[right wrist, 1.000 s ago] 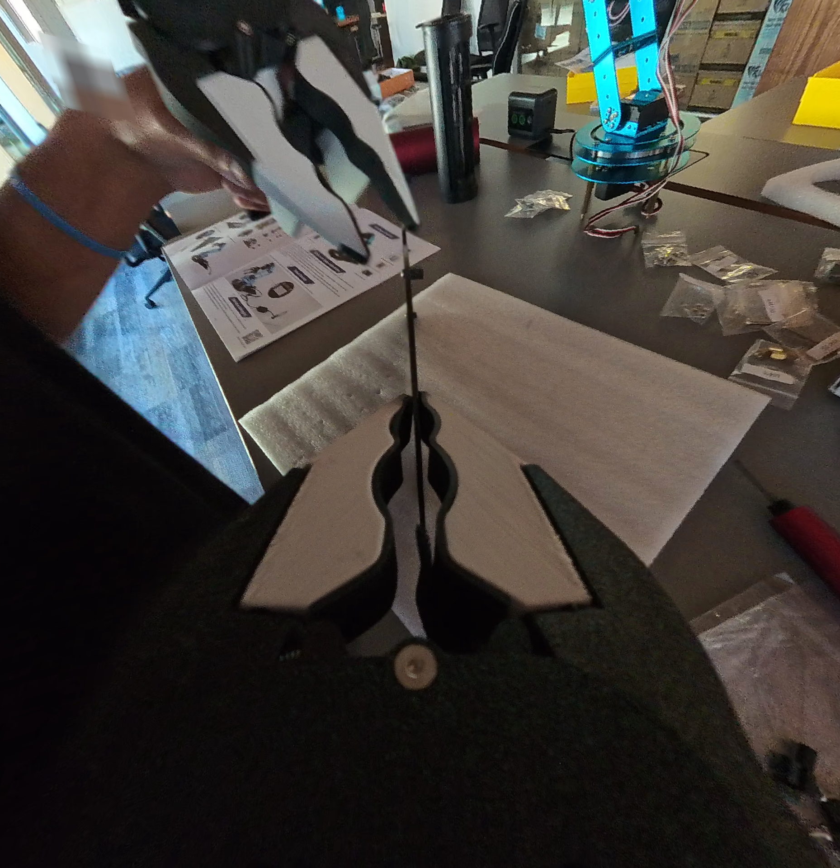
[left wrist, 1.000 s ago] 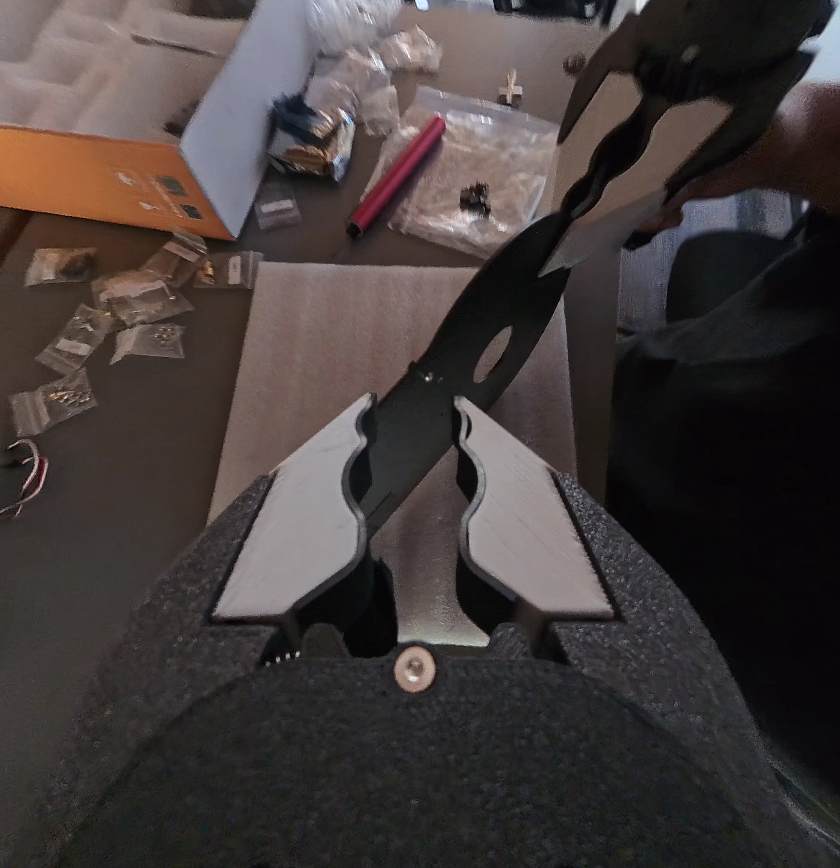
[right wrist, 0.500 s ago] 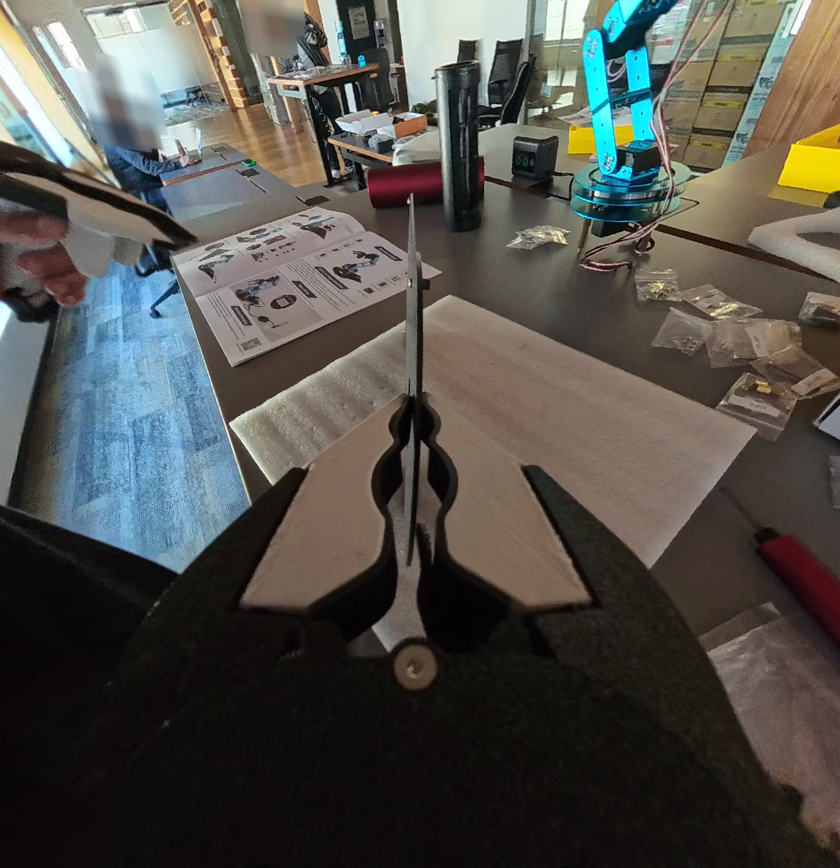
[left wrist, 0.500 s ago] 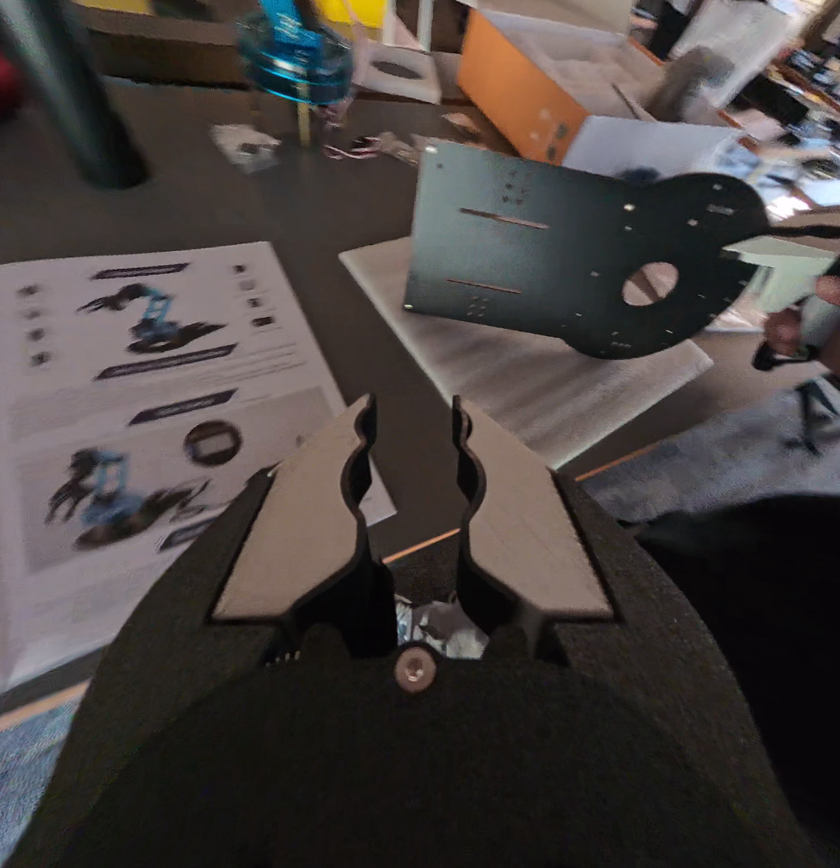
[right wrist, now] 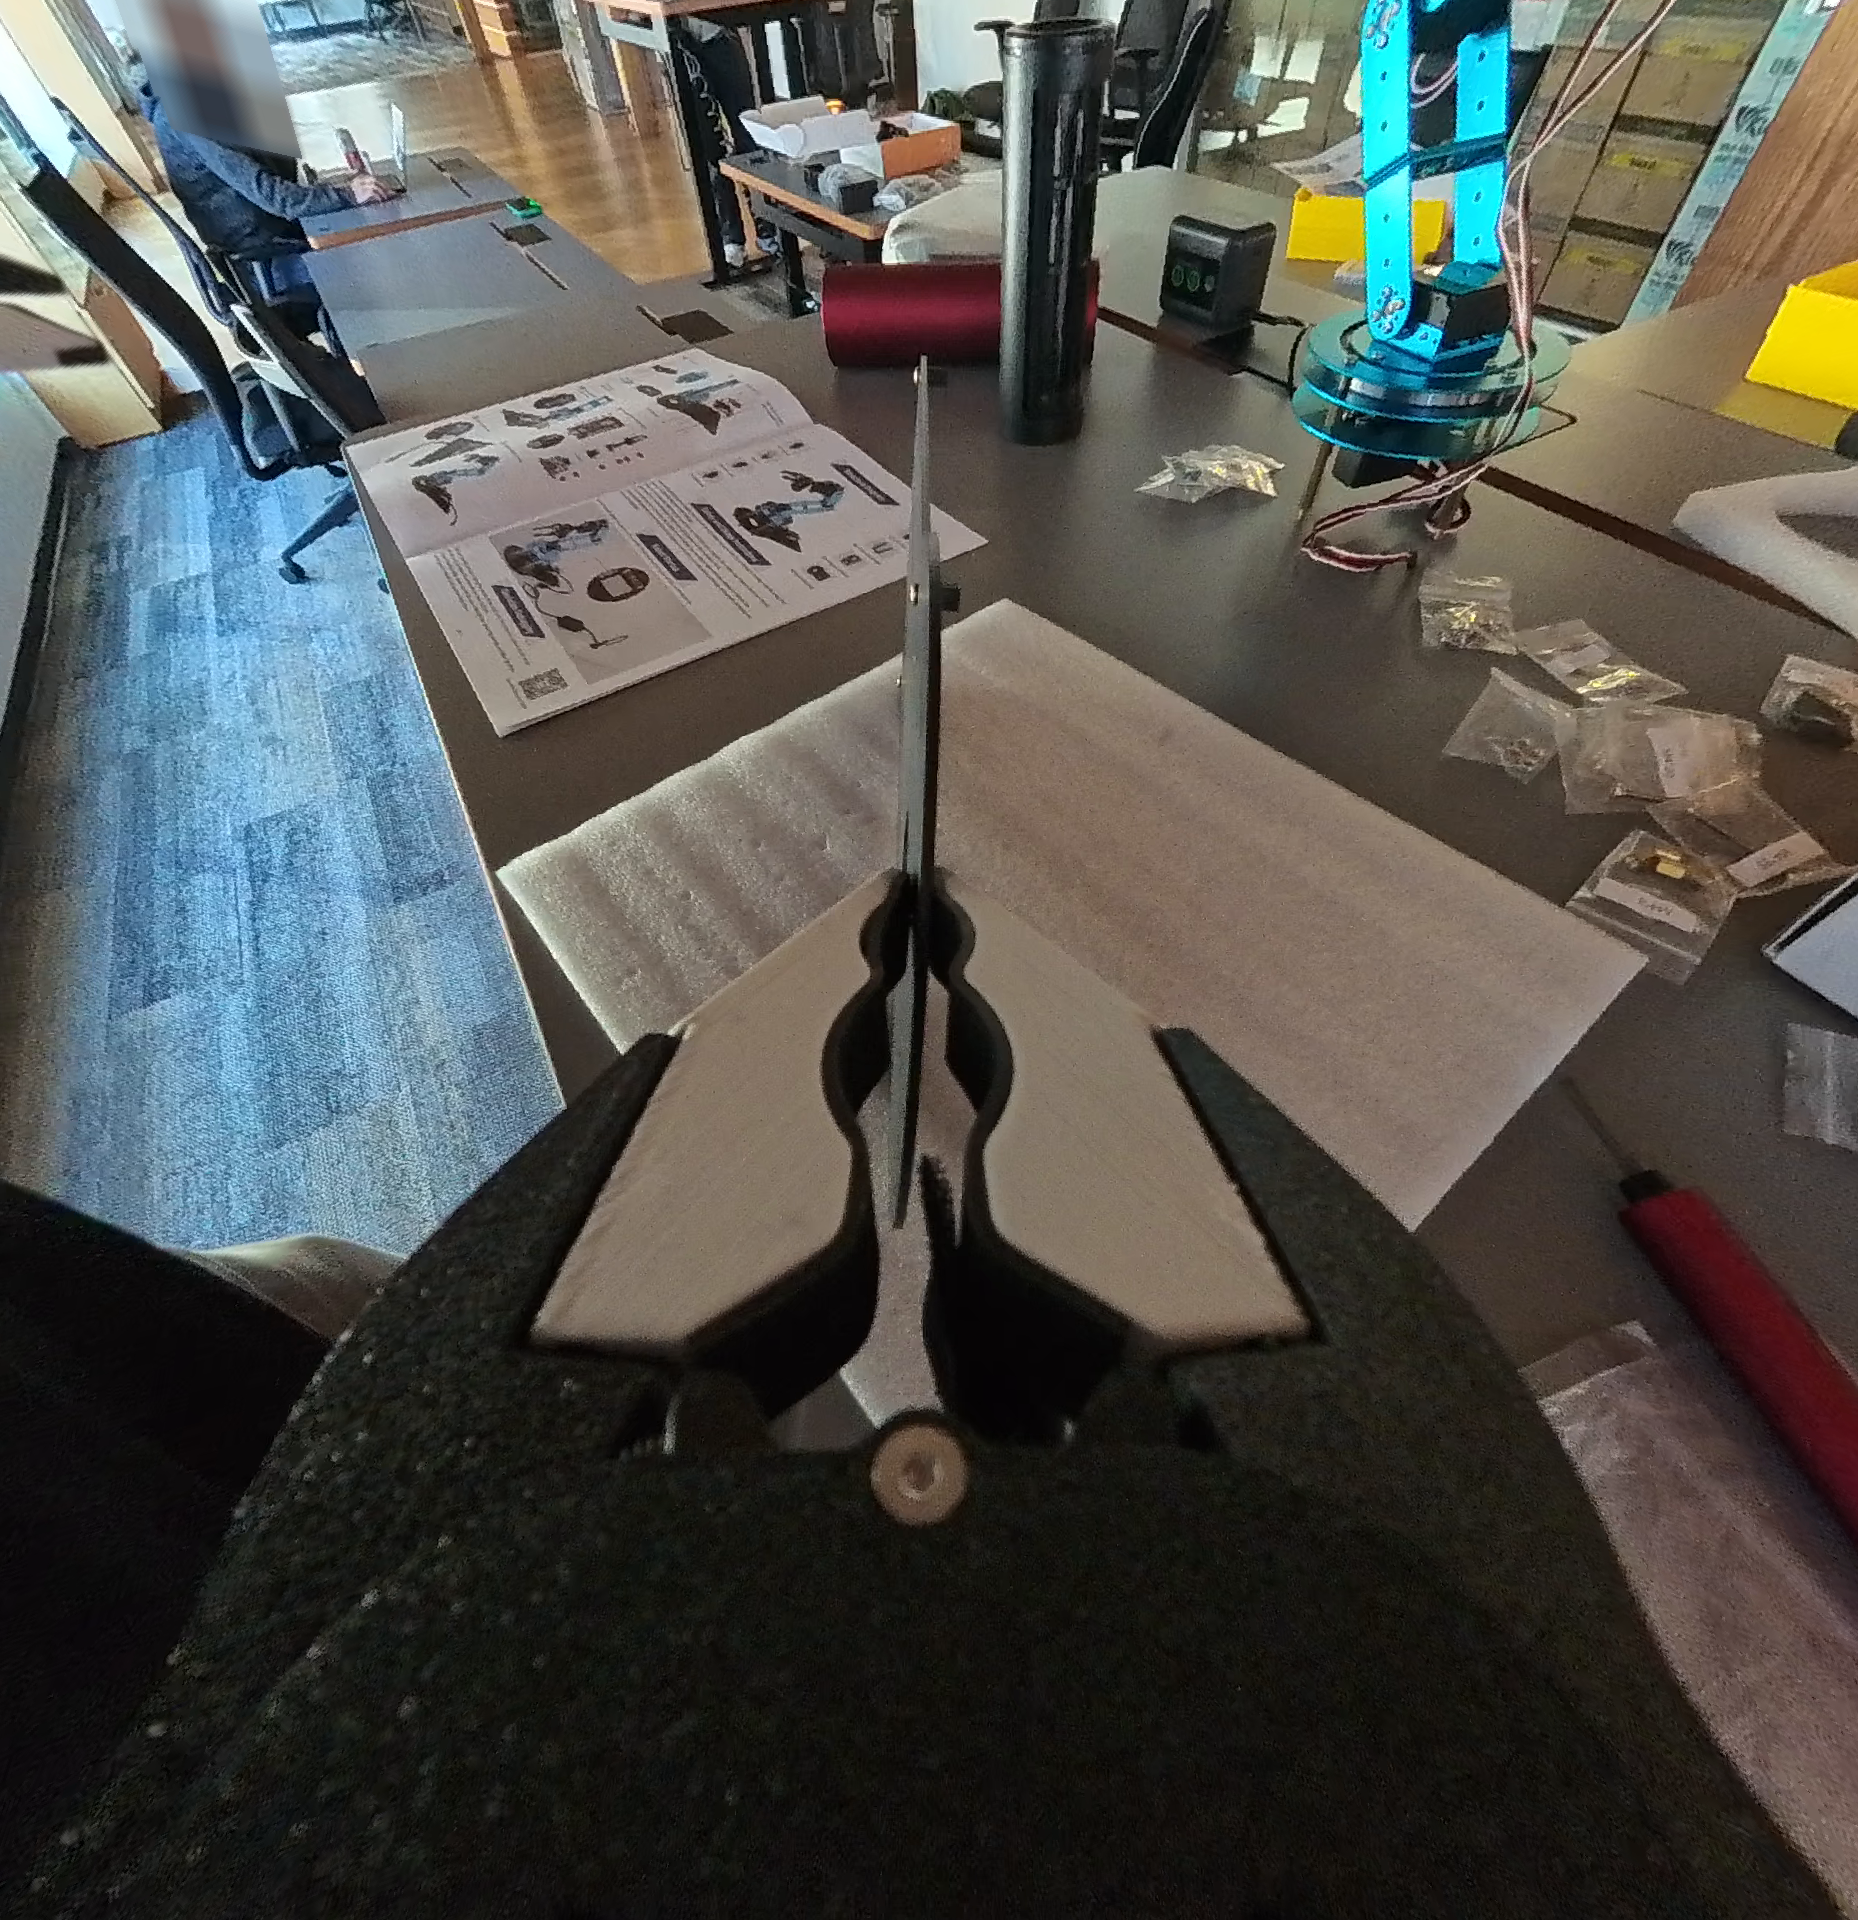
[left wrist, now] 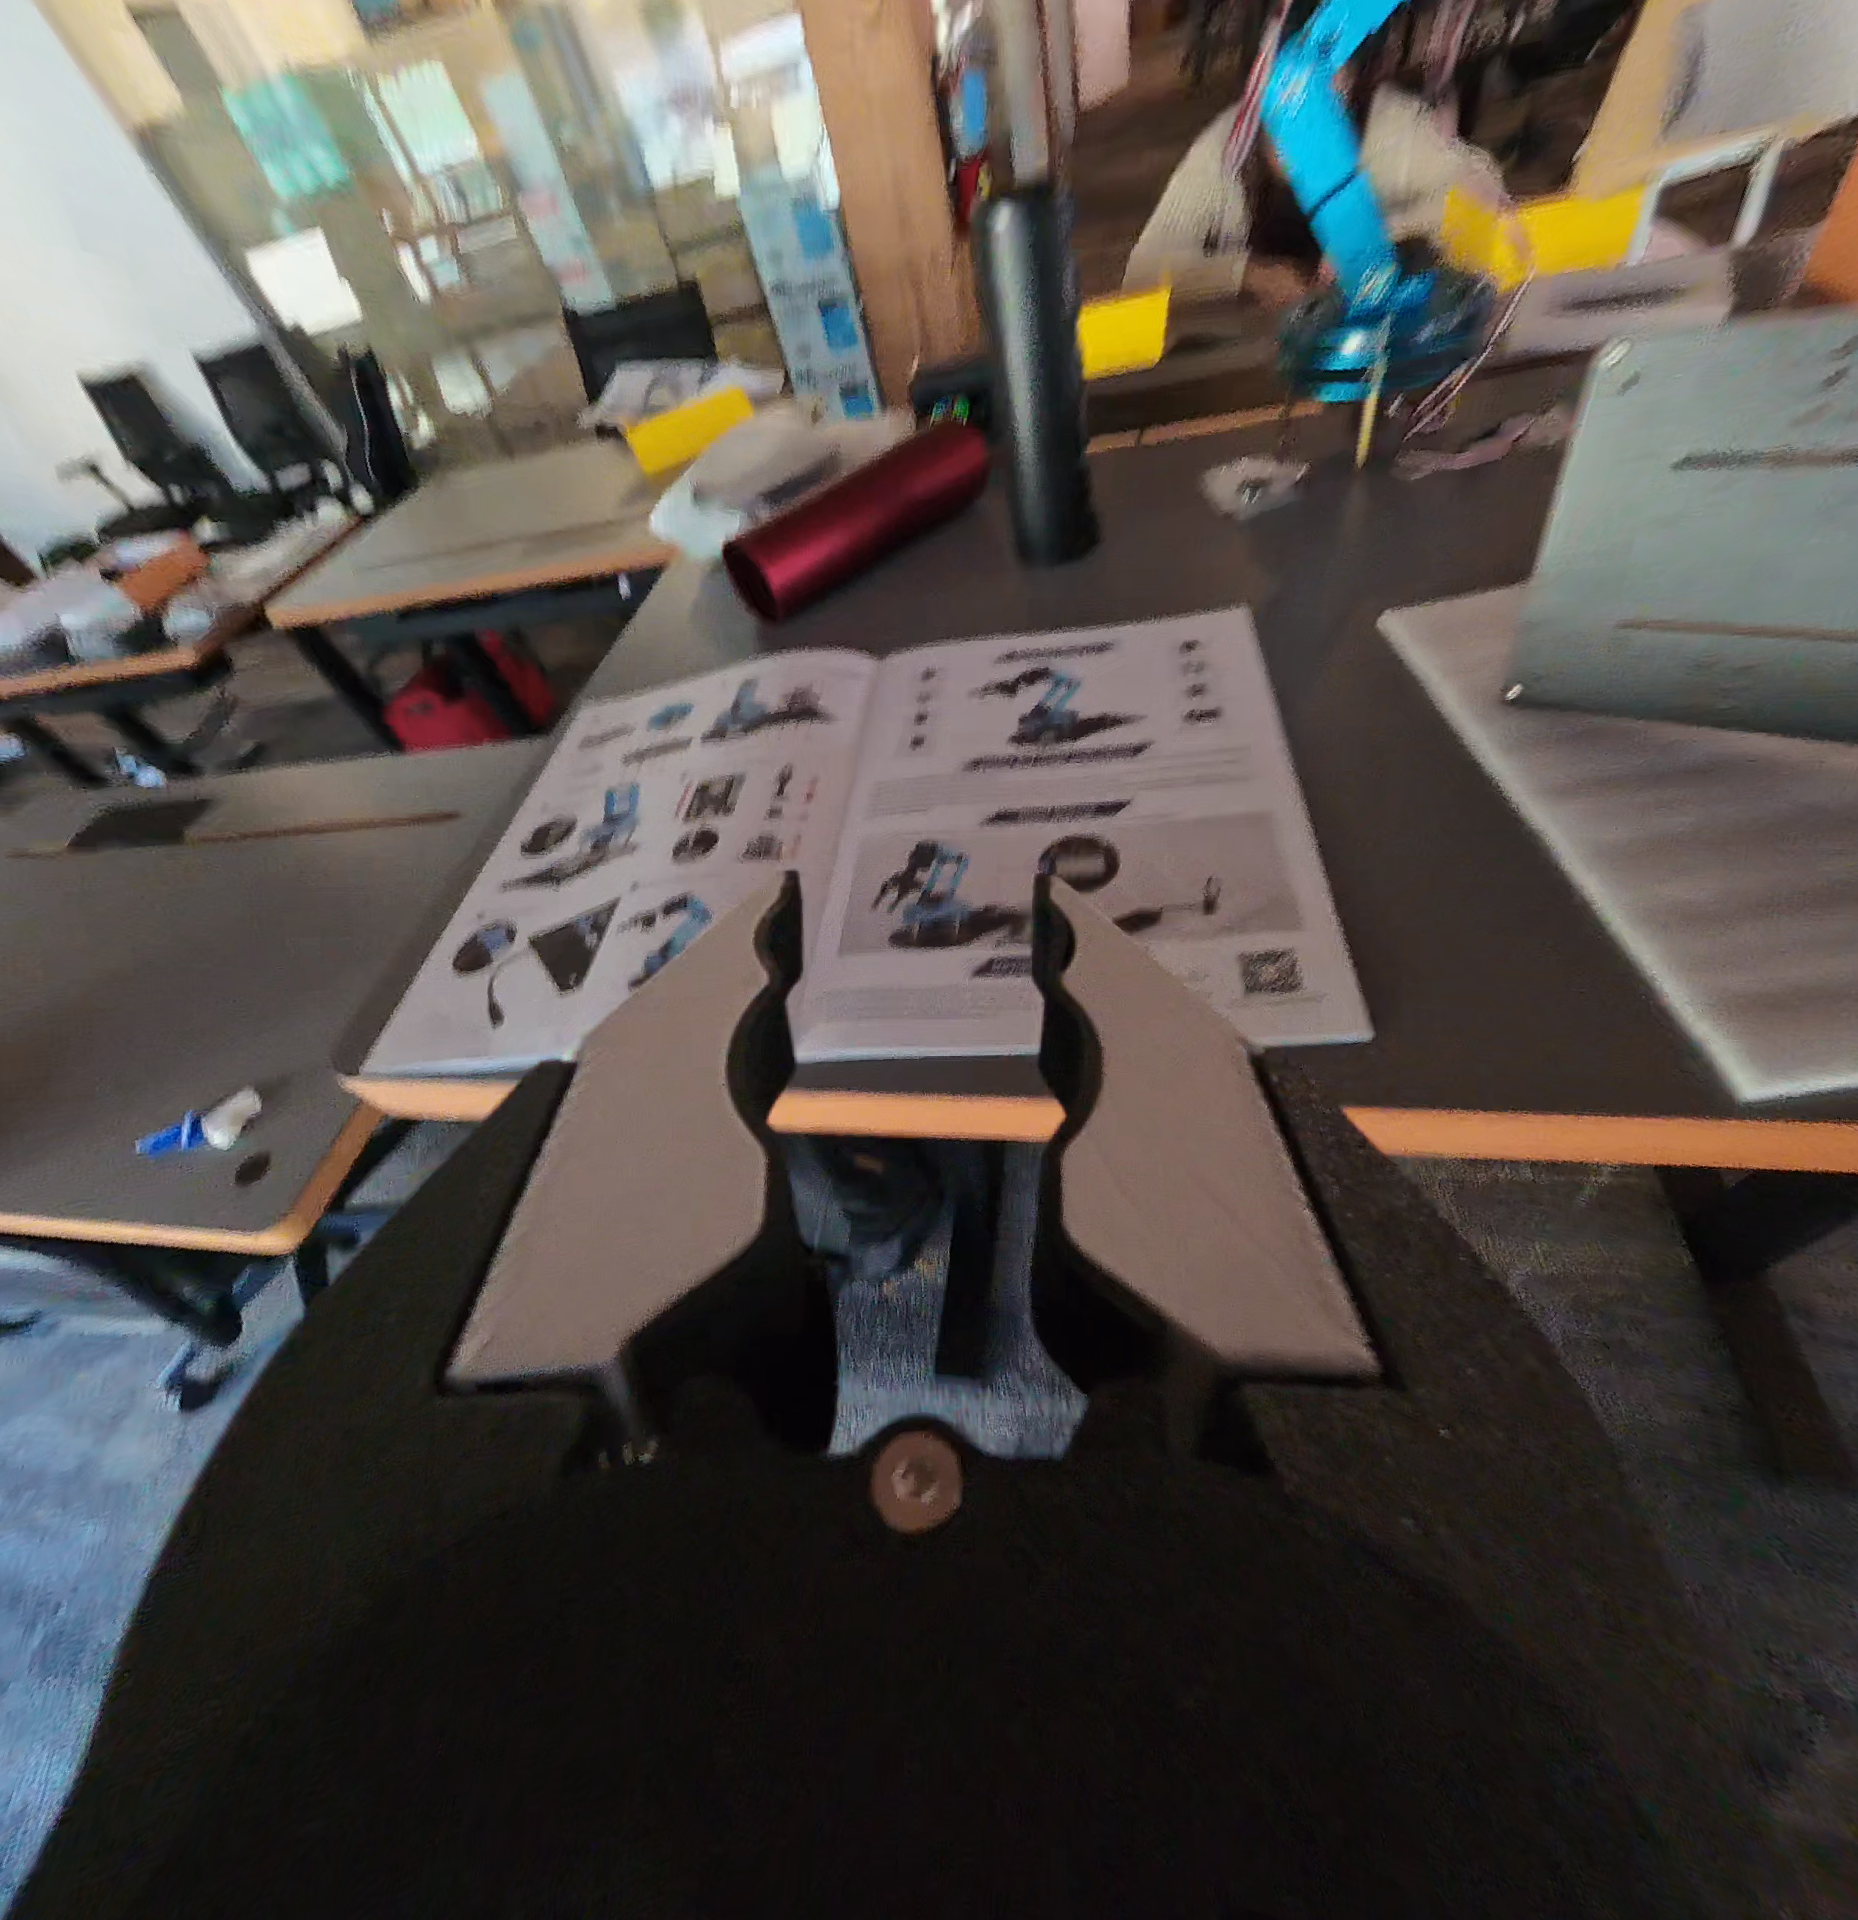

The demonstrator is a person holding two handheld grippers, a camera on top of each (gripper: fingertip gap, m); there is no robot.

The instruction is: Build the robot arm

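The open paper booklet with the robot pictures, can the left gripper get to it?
Probably yes: the left gripper is open and empty, pointing at the open paper booklet, with nothing between them.

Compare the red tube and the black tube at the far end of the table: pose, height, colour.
The red tube lies on its side on the table; the black tube stands upright beside it. The black tube rises well above the red one. The red tube has a smooth metallic sheen; the black tube looks darker and duller. Both are plain cylinders past the open booklet.
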